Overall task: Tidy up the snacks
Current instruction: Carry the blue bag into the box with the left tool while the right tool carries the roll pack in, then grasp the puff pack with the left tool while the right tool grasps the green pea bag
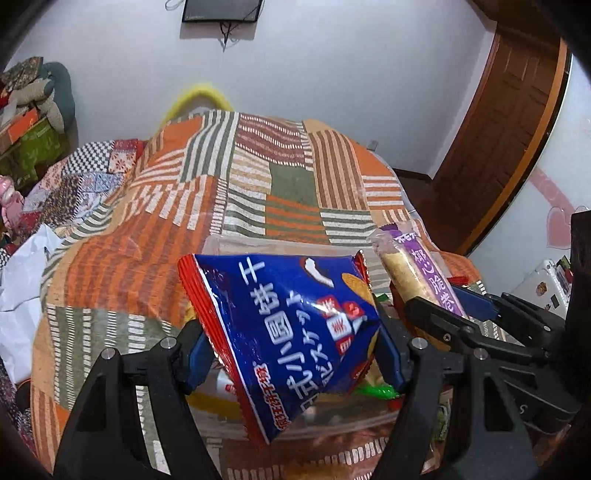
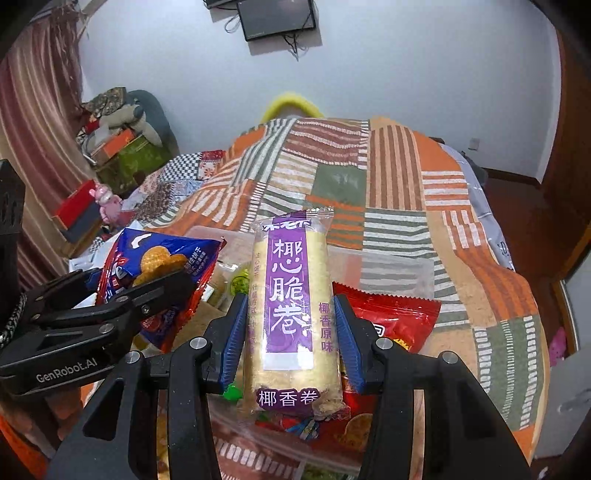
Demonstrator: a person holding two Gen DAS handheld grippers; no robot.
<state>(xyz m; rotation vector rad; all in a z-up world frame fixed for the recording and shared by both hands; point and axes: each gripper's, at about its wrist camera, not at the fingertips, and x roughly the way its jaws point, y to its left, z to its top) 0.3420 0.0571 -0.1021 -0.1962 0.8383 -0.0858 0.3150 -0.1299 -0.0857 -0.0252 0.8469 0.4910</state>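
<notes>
Left gripper (image 1: 291, 354) is sitting closest to the lens, its blue pads clamping the blue biscuit bag (image 1: 288, 332) from both sides; the bag is standing between the fingers, tilted, red crimped edge pointing up-left, lower corner hanging below the pads. Right gripper (image 2: 291, 336) is likewise pinching the purple-label coconut roll pack (image 2: 291, 310), the pack standing upright between the fingers, its top sticking well above the pads and its bottom end dropping below them. Both packs are hovering over a clear plastic bin (image 2: 399, 269) holding mixed snacks, including a red snack bag (image 2: 395, 317) lying just right of the right gripper. In the left wrist view the roll pack (image 1: 417, 273) is showing to the right of the blue bag, gripped by the other tool (image 1: 461, 314); in the right wrist view the blue bag (image 2: 159, 273) is showing at left, the left gripper (image 2: 122, 291) closed on it. The bin is resting on a striped patchwork bedspread (image 1: 258, 177). A dark screen (image 2: 277, 16) is hanging on the white wall behind.
</notes>
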